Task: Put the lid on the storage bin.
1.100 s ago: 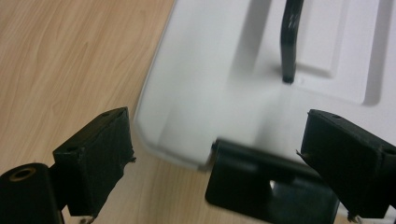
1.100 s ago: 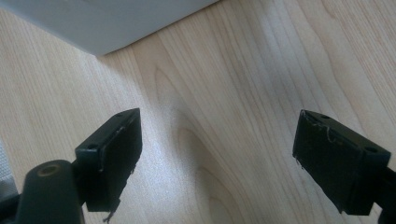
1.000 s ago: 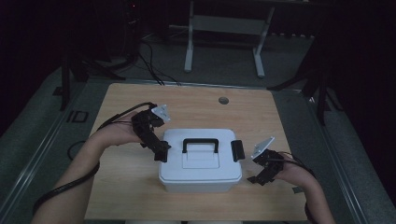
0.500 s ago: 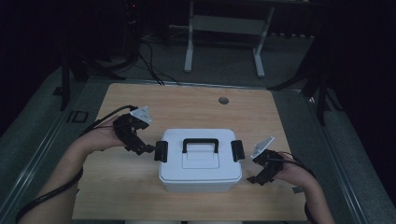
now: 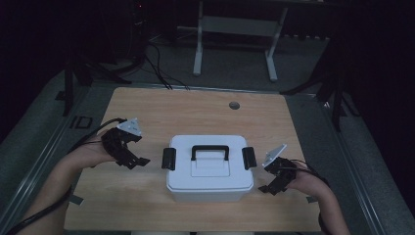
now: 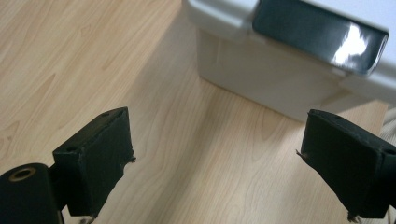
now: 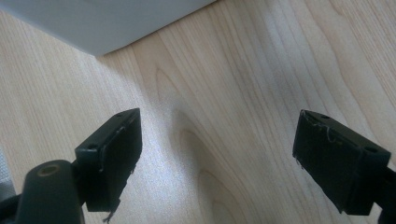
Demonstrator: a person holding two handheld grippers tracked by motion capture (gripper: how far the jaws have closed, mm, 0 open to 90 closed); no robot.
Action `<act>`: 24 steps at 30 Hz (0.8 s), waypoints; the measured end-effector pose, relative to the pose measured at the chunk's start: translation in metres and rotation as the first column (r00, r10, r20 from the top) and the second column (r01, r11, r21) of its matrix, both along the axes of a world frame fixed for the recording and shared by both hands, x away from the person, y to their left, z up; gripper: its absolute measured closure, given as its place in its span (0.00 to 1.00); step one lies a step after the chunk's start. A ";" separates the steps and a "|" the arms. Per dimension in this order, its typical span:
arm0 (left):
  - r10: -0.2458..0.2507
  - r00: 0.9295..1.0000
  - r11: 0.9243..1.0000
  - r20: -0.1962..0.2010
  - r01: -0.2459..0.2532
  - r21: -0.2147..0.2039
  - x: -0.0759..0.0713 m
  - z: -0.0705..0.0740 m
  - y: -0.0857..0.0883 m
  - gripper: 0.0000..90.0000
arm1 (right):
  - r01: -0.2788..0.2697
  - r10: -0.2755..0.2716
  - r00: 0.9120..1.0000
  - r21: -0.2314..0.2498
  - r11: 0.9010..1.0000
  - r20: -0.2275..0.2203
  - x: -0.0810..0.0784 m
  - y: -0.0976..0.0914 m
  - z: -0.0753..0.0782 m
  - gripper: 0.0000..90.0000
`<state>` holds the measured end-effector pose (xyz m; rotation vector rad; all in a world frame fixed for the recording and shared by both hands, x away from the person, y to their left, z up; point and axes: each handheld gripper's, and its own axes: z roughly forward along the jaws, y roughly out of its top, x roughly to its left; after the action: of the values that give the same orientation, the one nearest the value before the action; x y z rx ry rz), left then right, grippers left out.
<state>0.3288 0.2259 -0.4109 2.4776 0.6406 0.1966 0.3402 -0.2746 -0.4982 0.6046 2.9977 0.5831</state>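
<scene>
Holding both grippers off the white plastic lidded storage box (image 5: 209, 169), you have it sitting near the middle of the light wooden table (image 5: 195, 112), a little toward your side. Its lid carries a black carry handle (image 5: 209, 151) lying flat on top and a black latch on each short end: the left latch (image 5: 169, 158) and the right latch (image 5: 248, 157).

Your left gripper (image 5: 136, 160) sits just beside the box's left end, near the left latch but apart from it, with bare table between. Its jaws are spread wide and grasp nothing. In the left gripper view, that gripper (image 6: 215, 158) looks over empty wood toward the box's pale side wall (image 6: 261, 74), and the glossy black latch (image 6: 322, 32) shows at the top, tilted across the frame above the wall.

Your right gripper (image 5: 270, 185) rests near the box's front right corner, below the right latch and apart from the box. Its jaws are also released wide, with nothing between them. In the right gripper view, that gripper (image 7: 217, 158) points down at the wood grain, and a corner of the box's white wall (image 7: 107, 18) crosses the upper left of the frame, well clear of both jaws.

A small round dark grommet (image 5: 234, 105) sits in the tabletop toward the far edge, well apart from the box.
</scene>
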 end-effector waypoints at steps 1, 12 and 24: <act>0.000 1.000 1.000 -0.004 0.000 -0.007 -0.002 -0.002 0.002 0.10 | 0.002 -0.002 1.000 0.001 1.000 0.000 0.000 0.000 0.000 0.17; 0.029 0.999 0.999 -0.031 -0.030 -0.033 -0.015 -0.028 0.021 0.10 | -0.002 0.002 1.000 0.002 1.000 -0.001 0.000 0.001 -0.002 0.17; 0.052 0.997 0.996 -0.052 -0.055 -0.074 -0.027 -0.059 0.036 0.10 | -0.001 0.001 1.000 0.007 1.000 0.001 -0.001 0.000 -0.004 0.17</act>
<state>0.3019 0.2616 -0.4698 2.4014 0.7232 0.1283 0.3389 -0.2744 -0.5022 0.6036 2.9959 0.5940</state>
